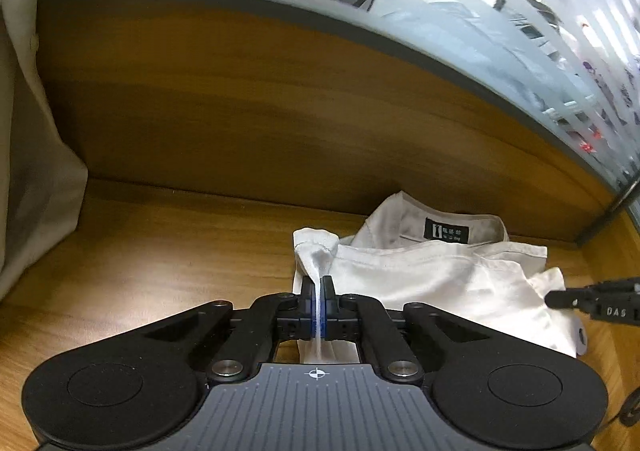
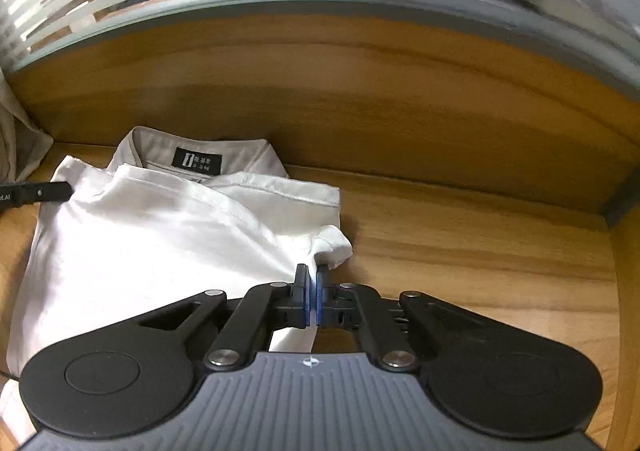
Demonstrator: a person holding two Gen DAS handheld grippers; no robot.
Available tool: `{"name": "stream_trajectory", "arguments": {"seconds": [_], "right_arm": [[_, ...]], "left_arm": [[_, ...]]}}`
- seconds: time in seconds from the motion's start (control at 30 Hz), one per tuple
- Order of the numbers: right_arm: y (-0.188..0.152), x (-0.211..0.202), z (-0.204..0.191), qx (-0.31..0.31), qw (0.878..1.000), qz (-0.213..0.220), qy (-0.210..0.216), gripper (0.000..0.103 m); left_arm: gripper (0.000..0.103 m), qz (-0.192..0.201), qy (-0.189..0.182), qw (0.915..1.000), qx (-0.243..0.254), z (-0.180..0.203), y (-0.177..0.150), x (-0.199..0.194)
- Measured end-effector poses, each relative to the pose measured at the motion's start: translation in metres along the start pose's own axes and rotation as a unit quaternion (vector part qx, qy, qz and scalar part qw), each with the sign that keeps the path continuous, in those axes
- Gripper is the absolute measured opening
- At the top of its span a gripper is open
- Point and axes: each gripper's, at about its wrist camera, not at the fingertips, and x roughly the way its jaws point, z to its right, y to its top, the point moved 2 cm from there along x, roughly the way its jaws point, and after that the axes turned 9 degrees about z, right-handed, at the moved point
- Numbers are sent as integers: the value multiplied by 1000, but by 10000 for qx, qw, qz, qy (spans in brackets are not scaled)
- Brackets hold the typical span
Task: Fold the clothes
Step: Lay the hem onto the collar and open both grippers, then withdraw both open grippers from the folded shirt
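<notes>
A white shirt (image 1: pixel 432 279) (image 2: pixel 160 243) lies partly folded on the wooden table, its collar with a black label (image 1: pixel 447 230) (image 2: pixel 198 162) toward the back panel. My left gripper (image 1: pixel 318 285) is shut on the shirt's left edge, and a thin fold of white cloth runs between its blue pads. At the shirt's right edge my right gripper (image 2: pixel 313 274) is shut on the cloth, beside a bunched corner (image 2: pixel 334 247). Each gripper's tip shows in the other view: the right one (image 1: pixel 560 298) at the right side, the left one (image 2: pixel 56 189) at the left side.
A wooden back panel (image 1: pixel 260 99) (image 2: pixel 360 99) stands right behind the shirt, with a frosted striped glass screen (image 1: pixel 460 3) above it. A beige cloth (image 1: pixel 24 139) hangs at the left. Bare table top (image 1: pixel 160 251) (image 2: pixel 480 251) lies on both sides of the shirt.
</notes>
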Motion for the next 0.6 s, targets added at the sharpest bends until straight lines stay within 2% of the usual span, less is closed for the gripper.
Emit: {"name": "stream_trajectory", "arguments": {"seconds": [0.07, 0.13, 0.3, 0.37, 0.5, 0.6], "right_arm": [[-2, -1, 1, 3, 10000, 30, -91, 20], [-2, -11, 3, 87, 9998, 162, -40, 33], [-10, -49, 5, 199, 9992, 305, 133, 33], [-18, -67, 3, 135, 9992, 312, 226, 32], [-37, -106, -8, -155, 9983, 243, 507, 32], [-58, -130, -23, -441, 9960, 145, 764, 33]], "left_arm": [[9, -7, -48, 10000, -79, -2, 1, -2], [22, 4, -102, 9999, 45, -2, 3, -13], [24, -74, -248, 9987, 446, 0, 4, -50], [27, -138, -310, 9975, 616, 1, 2, -66], [36, -283, -492, 9938, 955, 5, -12, -106], [39, -434, -669, 9901, 1153, 9, -26, -134]]}}
